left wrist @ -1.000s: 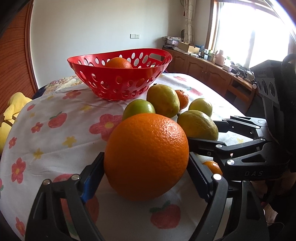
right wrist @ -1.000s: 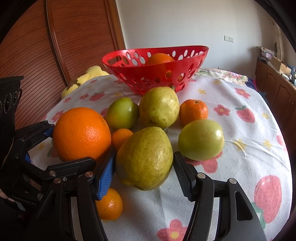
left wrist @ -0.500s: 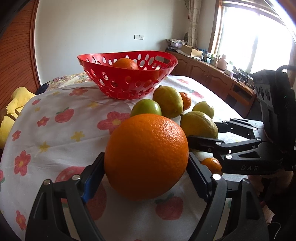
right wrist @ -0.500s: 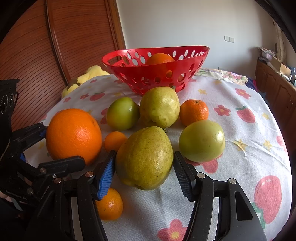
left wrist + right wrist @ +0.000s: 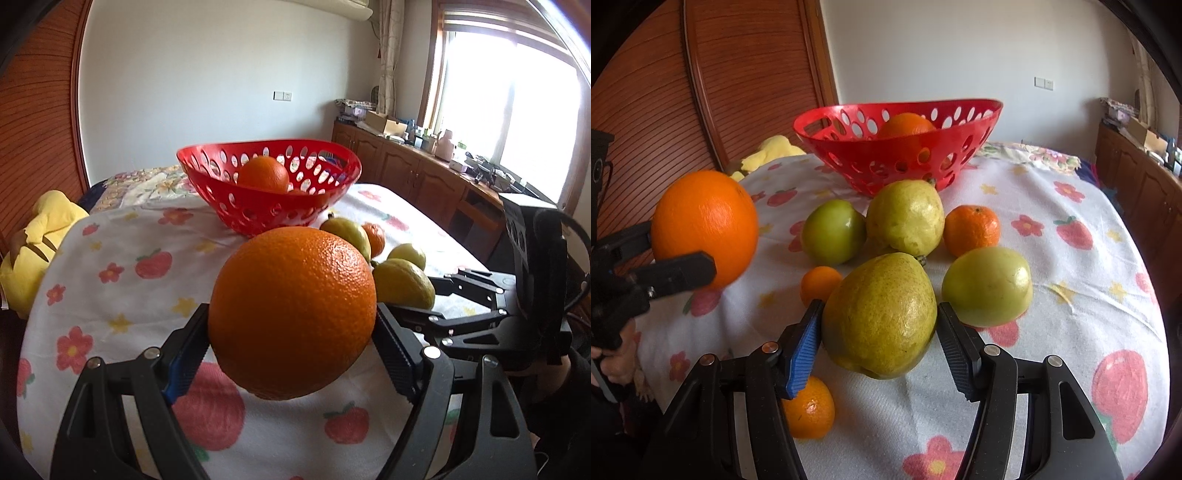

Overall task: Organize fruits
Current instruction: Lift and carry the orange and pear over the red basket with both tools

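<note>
Because the red basket (image 5: 269, 192) at the far end of the flowered tablecloth (image 5: 122, 295) is where the fruit belongs, the left gripper (image 5: 291, 354) has the big orange (image 5: 293, 314) clamped between its pads at the widest part, jaws spread broadly to fit it, and carries it clear of the cloth with the basket straight ahead. One orange (image 5: 905, 125) already lies inside the basket. The right gripper (image 5: 879, 343) waits low on the near side, its jaws about half open around the large yellow-green pear (image 5: 881, 314); both pads sit at the pear's flanks, and it seems gripped, though the pear appears to rest on the cloth. Loose fruit clusters between it and the basket: a second pear (image 5: 905, 218), a green fruit (image 5: 833, 232) to its left, another green fruit (image 5: 988, 286) to the right, a mandarin (image 5: 971, 230), a small one (image 5: 820, 284) and one near the right gripper's left finger (image 5: 809, 410).

Compared with a second ago, the big orange sits higher against the background, now overlapping the basket's lower wall, and in the right view it hangs above the cloth. The pear and the right gripper are unchanged.
</note>
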`<control>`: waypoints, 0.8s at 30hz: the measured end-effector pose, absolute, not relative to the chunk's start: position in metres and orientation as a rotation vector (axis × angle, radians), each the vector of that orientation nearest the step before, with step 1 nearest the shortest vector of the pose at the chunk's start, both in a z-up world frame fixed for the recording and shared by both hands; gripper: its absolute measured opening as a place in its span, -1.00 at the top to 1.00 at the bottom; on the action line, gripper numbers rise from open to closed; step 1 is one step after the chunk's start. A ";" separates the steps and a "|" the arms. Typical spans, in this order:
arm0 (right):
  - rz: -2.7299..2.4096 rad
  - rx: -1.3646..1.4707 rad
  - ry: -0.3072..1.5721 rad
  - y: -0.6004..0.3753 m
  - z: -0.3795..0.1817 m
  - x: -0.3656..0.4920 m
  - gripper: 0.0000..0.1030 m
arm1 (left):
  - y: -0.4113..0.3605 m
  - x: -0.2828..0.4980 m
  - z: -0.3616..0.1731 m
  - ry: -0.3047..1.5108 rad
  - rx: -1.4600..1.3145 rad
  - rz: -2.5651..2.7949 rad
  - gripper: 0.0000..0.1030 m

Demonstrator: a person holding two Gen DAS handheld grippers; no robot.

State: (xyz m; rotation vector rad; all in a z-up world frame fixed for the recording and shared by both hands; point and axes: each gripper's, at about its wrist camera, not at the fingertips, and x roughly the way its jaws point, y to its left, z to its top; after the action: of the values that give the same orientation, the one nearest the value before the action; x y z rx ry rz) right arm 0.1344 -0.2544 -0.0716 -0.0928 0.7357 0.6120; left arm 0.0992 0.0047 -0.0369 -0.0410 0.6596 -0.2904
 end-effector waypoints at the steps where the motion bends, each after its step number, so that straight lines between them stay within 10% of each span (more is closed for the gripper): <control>1: 0.614 -0.089 0.735 -0.255 -0.070 0.134 -0.21 | 0.005 0.100 -0.035 0.656 -0.038 -0.290 -0.62; 24: 0.620 -0.159 0.593 -0.244 0.020 0.191 -0.21 | 0.021 0.148 0.020 0.555 -0.016 -0.275 -0.61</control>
State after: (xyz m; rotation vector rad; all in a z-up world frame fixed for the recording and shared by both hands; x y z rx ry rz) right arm 0.1910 -0.2439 0.0201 -0.1593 0.5932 0.6204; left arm 0.1478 0.0209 0.0196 -0.0160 0.5555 -0.2750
